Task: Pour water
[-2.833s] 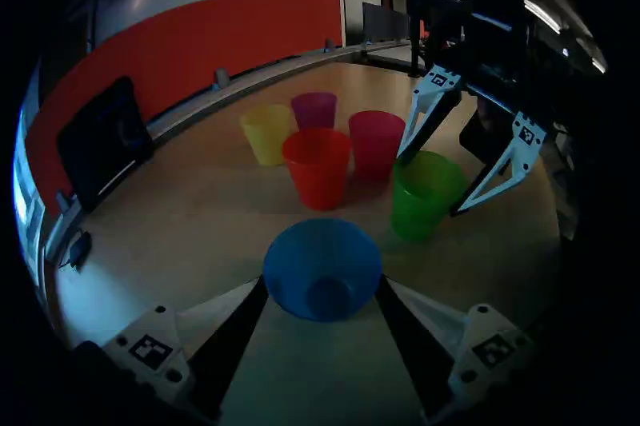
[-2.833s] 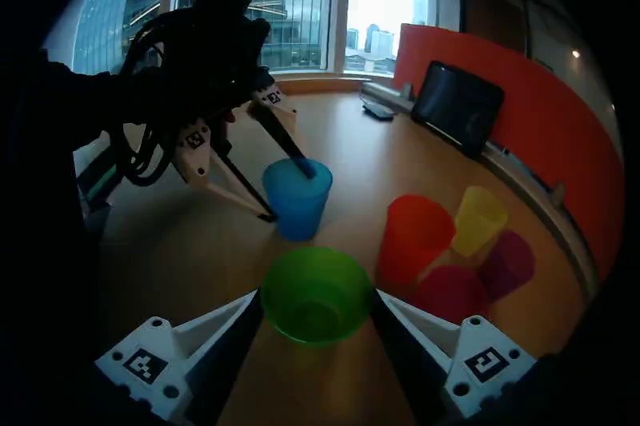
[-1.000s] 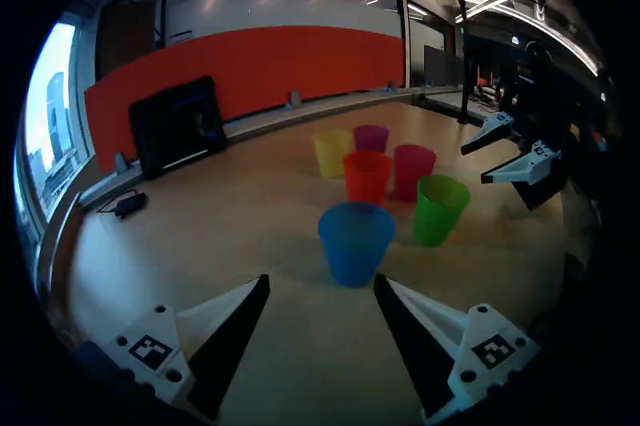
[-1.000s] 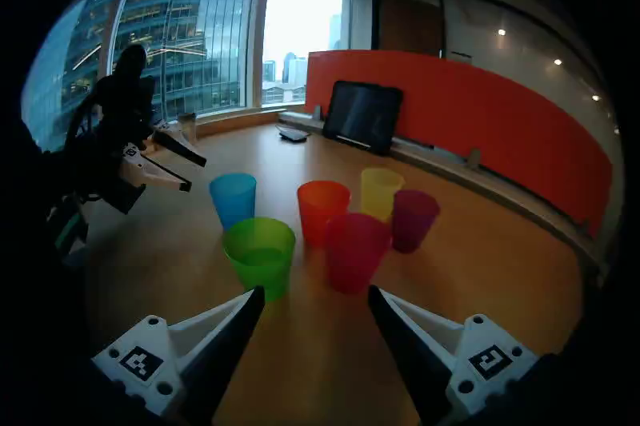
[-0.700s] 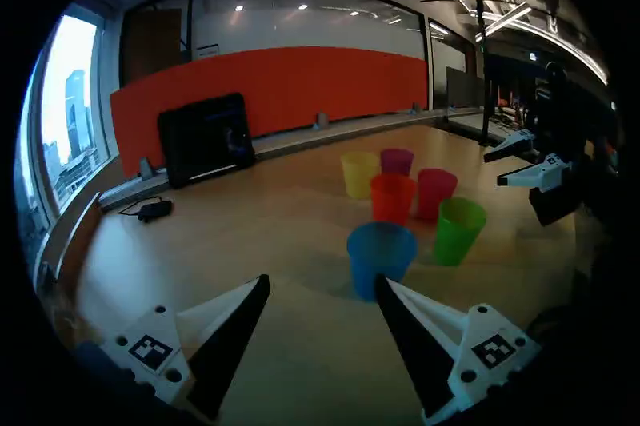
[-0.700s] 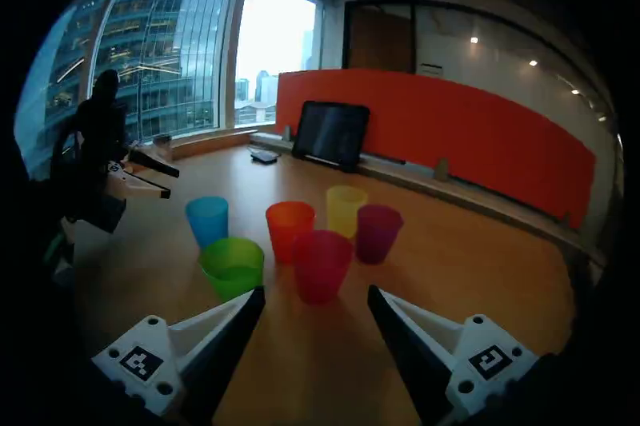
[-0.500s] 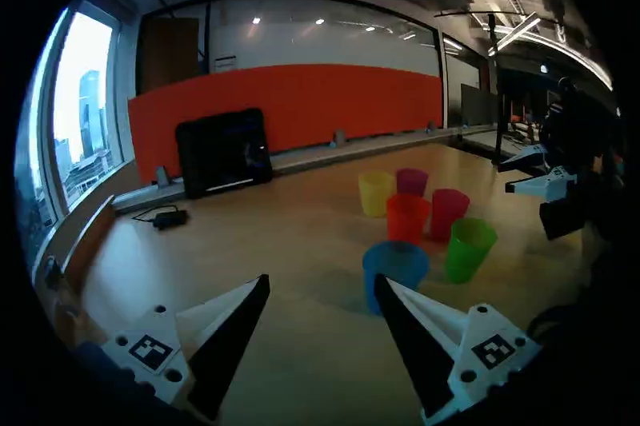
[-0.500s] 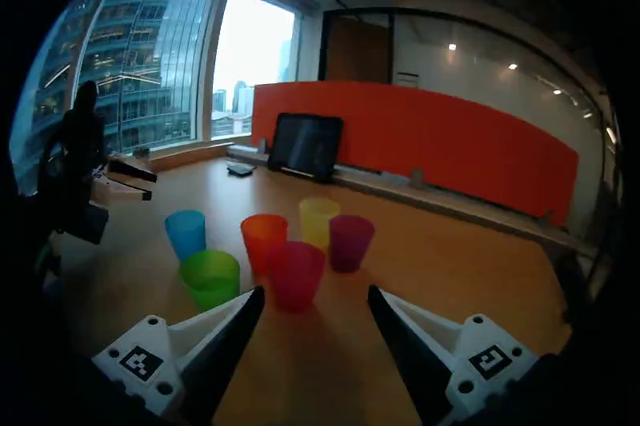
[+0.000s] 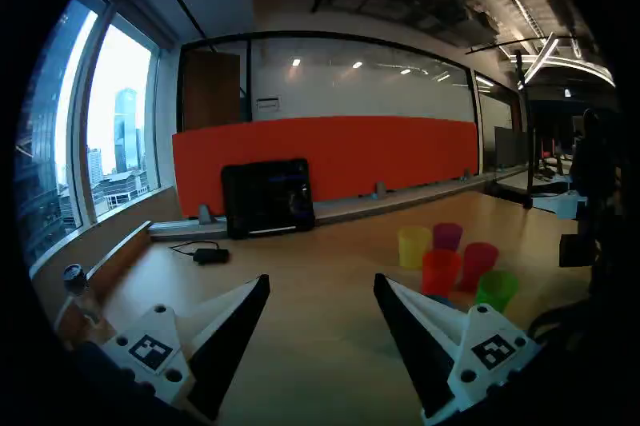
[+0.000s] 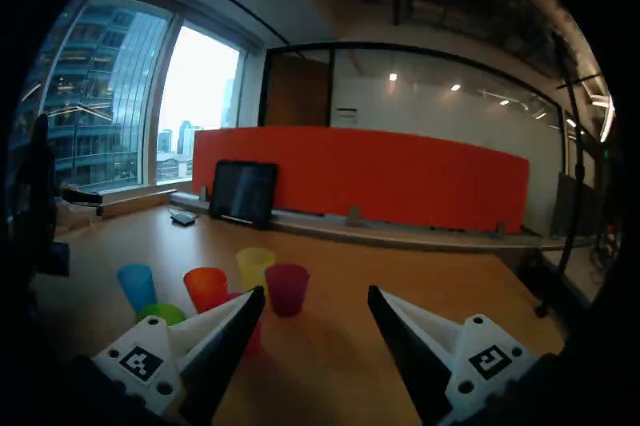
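Several plastic cups stand grouped on the wooden table (image 9: 320,266). In the left gripper view I see the yellow cup (image 9: 414,246), purple cup (image 9: 447,236), orange cup (image 9: 440,272), red cup (image 9: 478,264) and green cup (image 9: 496,290) to the right, beyond my right finger. My left gripper (image 9: 320,278) is open and holds nothing. In the right gripper view the blue cup (image 10: 138,286), green cup (image 10: 162,314), orange cup (image 10: 206,288), yellow cup (image 10: 254,266) and purple cup (image 10: 286,288) stand low on the left. My right gripper (image 10: 314,290) is open, well back from them.
A black screen (image 9: 266,198) leans against the long orange panel (image 9: 336,154) at the table's far edge, with a small adapter and cable (image 9: 210,254) beside it. Tall windows (image 10: 120,106) run along one side. The other gripper (image 9: 564,204) and a dark figure are at the far right.
Both grippers let go of the blue and green cups, drew back and tilted up. The cups now look small and far, low in each view.
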`<state>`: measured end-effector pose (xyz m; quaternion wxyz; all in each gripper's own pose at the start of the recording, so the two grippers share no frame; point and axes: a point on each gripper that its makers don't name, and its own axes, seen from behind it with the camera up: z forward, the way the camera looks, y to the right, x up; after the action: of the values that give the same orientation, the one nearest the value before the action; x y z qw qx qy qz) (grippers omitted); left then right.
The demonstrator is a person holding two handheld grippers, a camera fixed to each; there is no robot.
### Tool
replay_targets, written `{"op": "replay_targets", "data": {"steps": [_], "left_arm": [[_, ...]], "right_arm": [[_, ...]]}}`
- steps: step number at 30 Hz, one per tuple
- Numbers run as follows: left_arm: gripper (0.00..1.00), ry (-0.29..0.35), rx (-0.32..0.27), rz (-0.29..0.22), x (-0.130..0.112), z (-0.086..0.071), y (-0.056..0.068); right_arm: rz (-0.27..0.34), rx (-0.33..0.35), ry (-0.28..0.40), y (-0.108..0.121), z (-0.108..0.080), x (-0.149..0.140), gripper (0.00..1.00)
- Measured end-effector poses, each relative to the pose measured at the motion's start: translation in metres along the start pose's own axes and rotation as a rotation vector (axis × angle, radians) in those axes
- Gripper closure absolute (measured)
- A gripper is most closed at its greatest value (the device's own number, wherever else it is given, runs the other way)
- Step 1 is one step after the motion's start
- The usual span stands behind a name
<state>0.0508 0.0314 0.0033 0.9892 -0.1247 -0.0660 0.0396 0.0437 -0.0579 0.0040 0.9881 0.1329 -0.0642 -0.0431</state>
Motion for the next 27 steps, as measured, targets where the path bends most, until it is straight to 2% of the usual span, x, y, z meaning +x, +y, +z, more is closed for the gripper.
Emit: {"op": "replay_targets", "data": {"steps": [5,14,19,27], "left_arm": [[0.03,0.074,0.030,-0.018,0.020,-0.003,0.000],[0.03,0.180,0.098,-0.018,0.046,-0.010,0.000],[0.03,0.198,0.126,-0.029,0.048,-0.013,0.000],[0.03,0.189,0.192,-0.018,0.038,-0.013,-0.010]], "right_arm": [[0.027,-0.063,0.069,0.011,0.000,0.019,0.00],[0.053,-0.176,0.178,0.029,-0.011,0.043,0.00],[0.033,-0.221,0.218,0.033,-0.018,0.052,0.00],[0.014,-0.271,0.257,0.036,-0.027,0.057,0.00]]}}
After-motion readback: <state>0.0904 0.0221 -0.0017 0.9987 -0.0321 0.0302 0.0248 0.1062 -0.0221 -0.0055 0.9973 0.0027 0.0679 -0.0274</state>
